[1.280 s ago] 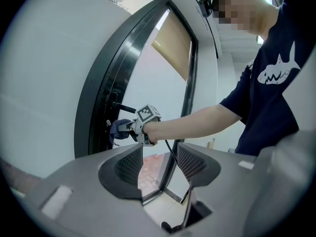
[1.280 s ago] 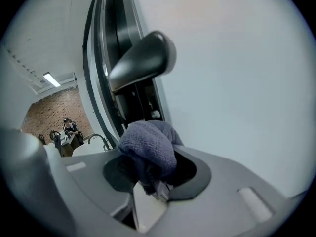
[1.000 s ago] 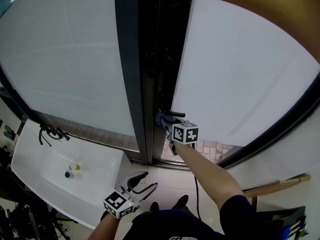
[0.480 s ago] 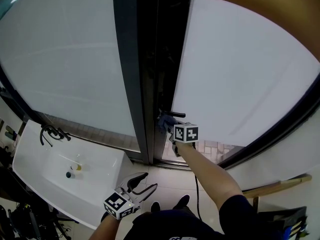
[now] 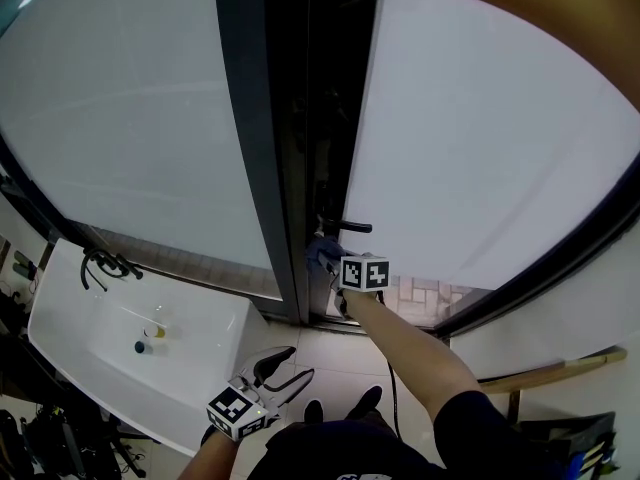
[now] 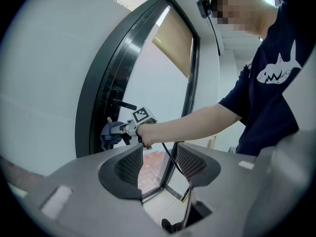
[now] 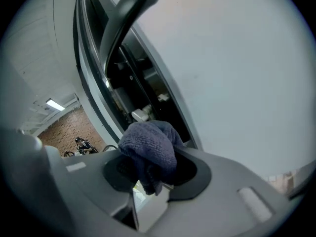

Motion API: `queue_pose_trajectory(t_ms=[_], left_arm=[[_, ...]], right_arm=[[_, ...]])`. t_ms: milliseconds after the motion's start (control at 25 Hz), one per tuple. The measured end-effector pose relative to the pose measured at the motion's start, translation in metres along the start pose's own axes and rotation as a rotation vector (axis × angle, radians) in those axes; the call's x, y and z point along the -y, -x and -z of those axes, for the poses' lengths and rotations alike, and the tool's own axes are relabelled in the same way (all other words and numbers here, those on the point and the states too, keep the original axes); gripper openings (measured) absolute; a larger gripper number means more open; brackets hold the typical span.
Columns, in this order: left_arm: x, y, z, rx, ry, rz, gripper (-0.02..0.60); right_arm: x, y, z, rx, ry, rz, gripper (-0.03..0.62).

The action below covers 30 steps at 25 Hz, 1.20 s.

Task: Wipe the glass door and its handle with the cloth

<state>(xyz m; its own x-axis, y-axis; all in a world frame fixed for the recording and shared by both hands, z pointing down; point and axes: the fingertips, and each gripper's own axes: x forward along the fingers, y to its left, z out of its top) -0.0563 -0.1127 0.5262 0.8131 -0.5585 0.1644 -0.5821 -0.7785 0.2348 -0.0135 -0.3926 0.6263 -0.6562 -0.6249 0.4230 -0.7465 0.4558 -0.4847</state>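
The right arm is stretched forward to the glass door [image 5: 470, 138]. The right gripper [image 5: 330, 258] is clamped on the blue cloth [image 7: 148, 144], which is held just below the black handle [image 5: 347, 226]. The left gripper [image 5: 278, 366] is kept low by the body, jaws apart and empty. Since a second ago, the cloth has been lowered slightly from the handle.

My shoes [image 5: 364, 404] stand on the pale tiled floor [image 5: 322, 360], with a white sink [image 5: 62, 313] at my left.
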Motion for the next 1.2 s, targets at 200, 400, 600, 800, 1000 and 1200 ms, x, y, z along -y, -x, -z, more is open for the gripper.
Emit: queue_pose_trajectory(t_ms=[200,400,600,800,1000,1200], left_arm=[[-0.003,0.003,0.004,-0.013,0.011,-0.022,0.213],[-0.010,0.006,0.011,-0.029,0.023,-0.050,0.213],[-0.013,0.005,0.016,-0.028,0.020,-0.069,0.213],[-0.011,0.005,0.017,-0.026,0.022,-0.073,0.213],[-0.012,0.007,0.010,-0.018,0.023,-0.077,0.213],[-0.010,0.003,0.016,-0.019,0.017,-0.070,0.213]], right_arm=[[0.007,-0.016,-0.015,0.038,-0.086,0.024,0.130],[0.012,-0.030,-0.005,-0.036,-0.012,0.056,0.132],[0.017,-0.038,0.003,-0.064,0.024,0.066,0.132],[0.028,-0.041,0.028,-0.132,-0.003,0.085,0.132],[0.014,-0.022,0.014,-0.027,-0.057,0.011,0.132],[0.003,-0.011,-0.013,0.048,-0.078,-0.025,0.132]])
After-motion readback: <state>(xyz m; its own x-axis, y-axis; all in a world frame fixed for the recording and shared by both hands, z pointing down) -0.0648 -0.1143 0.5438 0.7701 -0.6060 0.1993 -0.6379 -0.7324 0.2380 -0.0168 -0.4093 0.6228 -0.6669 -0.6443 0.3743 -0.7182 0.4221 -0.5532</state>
